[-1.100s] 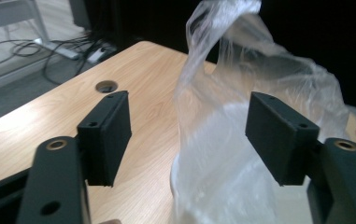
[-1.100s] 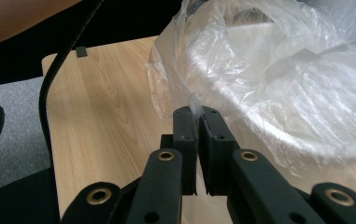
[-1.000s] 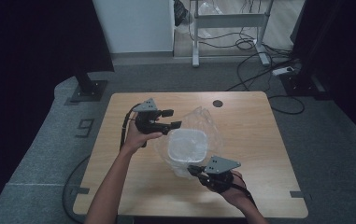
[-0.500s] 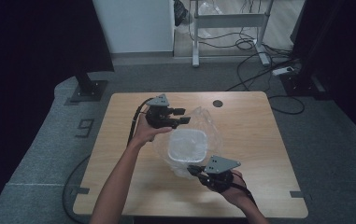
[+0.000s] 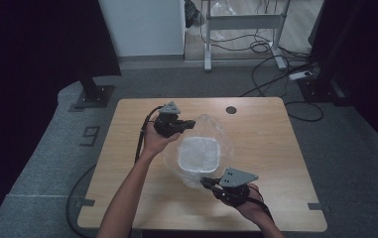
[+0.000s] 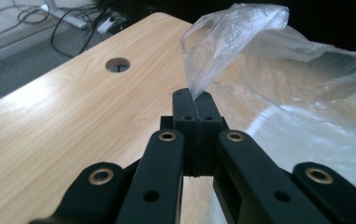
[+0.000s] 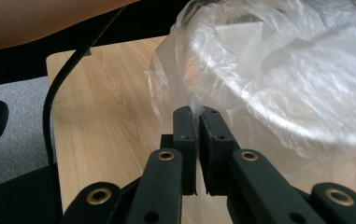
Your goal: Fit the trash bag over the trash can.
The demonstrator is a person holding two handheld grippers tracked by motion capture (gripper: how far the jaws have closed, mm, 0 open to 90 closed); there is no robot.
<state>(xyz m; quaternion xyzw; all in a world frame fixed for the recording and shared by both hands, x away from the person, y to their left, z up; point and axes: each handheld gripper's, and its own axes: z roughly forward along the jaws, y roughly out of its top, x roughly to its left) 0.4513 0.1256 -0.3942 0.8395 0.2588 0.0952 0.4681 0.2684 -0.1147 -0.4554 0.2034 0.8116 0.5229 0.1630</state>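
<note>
The wooden surface (image 5: 261, 134) fills mid-frame in the high view. At its centre lies a clear plastic bag (image 5: 199, 148) around a white container (image 5: 198, 153). The left claw (image 5: 186, 124) pinches the bag's upper-left edge; the right claw (image 5: 207, 182) is clamped on its lower edge.

bag (image 5: 211, 130): thin clear plastic film, glossy, crinkled | container (image 5: 198, 153): frosted whitish plastic, smooth | counter (image 5: 261, 129): light wood-grain top, smooth, matt | left hand-held gripper (image 6: 195, 101): matt black plastic, brass-coloured rivets | right hand-held gripper (image 7: 197, 114): same matt black plastic | floor (image 5: 350, 148): grey carpet, rough
</note>
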